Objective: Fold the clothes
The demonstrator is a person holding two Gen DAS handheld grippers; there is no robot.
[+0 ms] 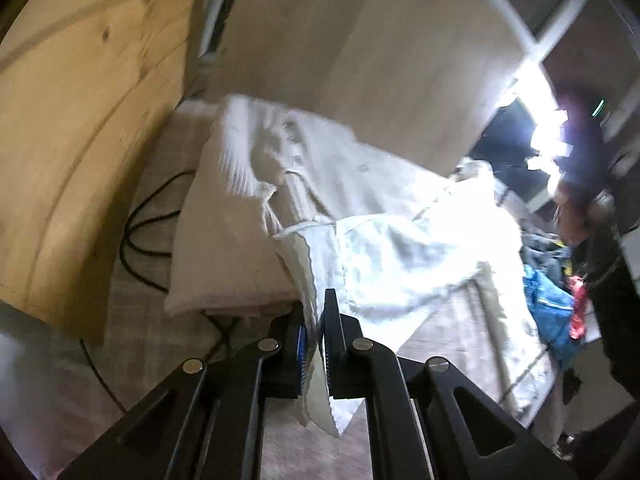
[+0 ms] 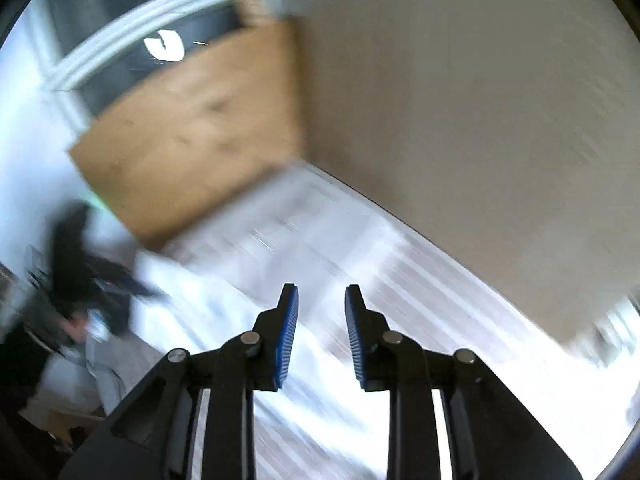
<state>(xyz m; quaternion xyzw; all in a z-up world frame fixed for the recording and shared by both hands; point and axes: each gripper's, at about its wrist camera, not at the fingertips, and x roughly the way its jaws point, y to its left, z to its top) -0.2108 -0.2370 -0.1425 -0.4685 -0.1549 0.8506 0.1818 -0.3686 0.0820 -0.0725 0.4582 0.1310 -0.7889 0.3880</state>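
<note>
The left gripper has its black fingers pinched together on the hem of a white garment, a flap of cloth hanging down between the blue pads. The garment trails away from the grip to the right, lifted and rumpled, over a pale checked bed cover. Just beyond the fingers lies a folded cream knit with another pale buttoned piece draped against it. A black cable loops on the cover to the left of the knit, beside a wooden panel. At the far right sits a heap of clothes with blue and red cloth in it.

The right gripper holds its fingers apart with nothing between them, above the striped, brightly lit cover. This view is heavily blurred; a dark shape at the left edge may be the other gripper, though it is hard to tell.
</note>
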